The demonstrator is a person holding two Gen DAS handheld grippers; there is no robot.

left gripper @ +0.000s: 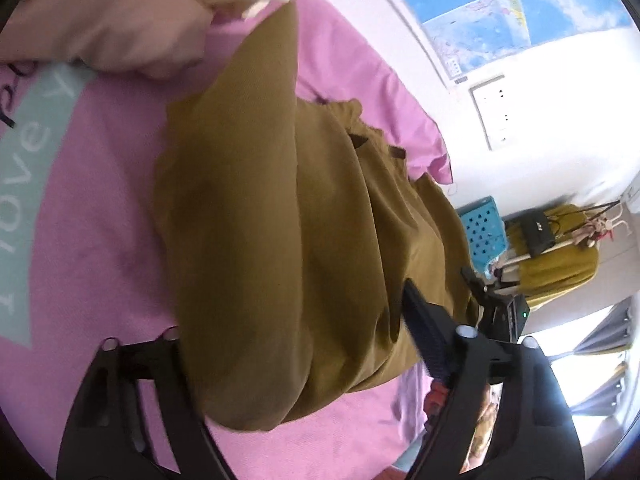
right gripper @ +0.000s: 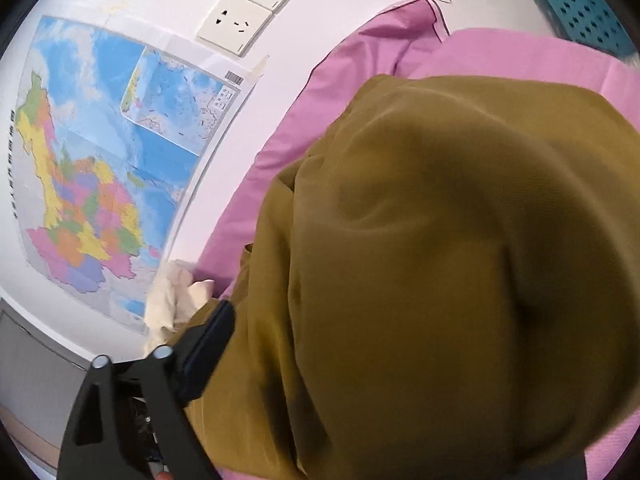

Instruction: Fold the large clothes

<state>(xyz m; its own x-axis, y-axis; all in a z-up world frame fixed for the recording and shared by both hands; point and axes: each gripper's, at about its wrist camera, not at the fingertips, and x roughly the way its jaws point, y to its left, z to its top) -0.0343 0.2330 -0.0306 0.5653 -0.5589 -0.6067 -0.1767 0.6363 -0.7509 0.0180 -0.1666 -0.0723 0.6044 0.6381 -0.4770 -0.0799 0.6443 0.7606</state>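
1. Left fingers (left gripper: 424, 336): only one dark pad shows, pressed against the near right flank of the garment (left gripper: 280, 200). The other lies buried under the cloth. Bases set wide apart, fabric filling the gap; cannot tell whether anything is actually pinched.
2. Right fingers (right gripper: 208, 340): again just one pad visible, touching the garment's left fold. The partner is hidden beneath the cloth, so hold and opening cannot be told.
3. Probably placed on opposite flanks so that a wide piece can be carried over as one layer rather than dragged by a corner.
4. Garment: one, olive-brown, bunched and doubled over itself. Rests on the bed (left gripper: 100, 240), from mid-bed toward the wall-side edge, its gathered band with brown tabs lying nearest the wall. Bulges up close to both cameras, which suggests a fold midway, not yet flattened.
5. Bed: one, pink-sheeted, with a pale lettered band along the far left. Serves as the broad soft surface needed for a large piece.
6. Quilt (left gripper: 120, 20): one cream heap at the bed's far corner, likely pushed aside to leave room.
7. Beyond the bed, well apart from the work:
   - one map (right gripper: 100, 140) on the wall
   - two sockets (right gripper: 236, 24) fully seen above it
   - one blue basket (left gripper: 482, 228)
   - one black bag (left gripper: 538, 230) hanging against a yellow cloth
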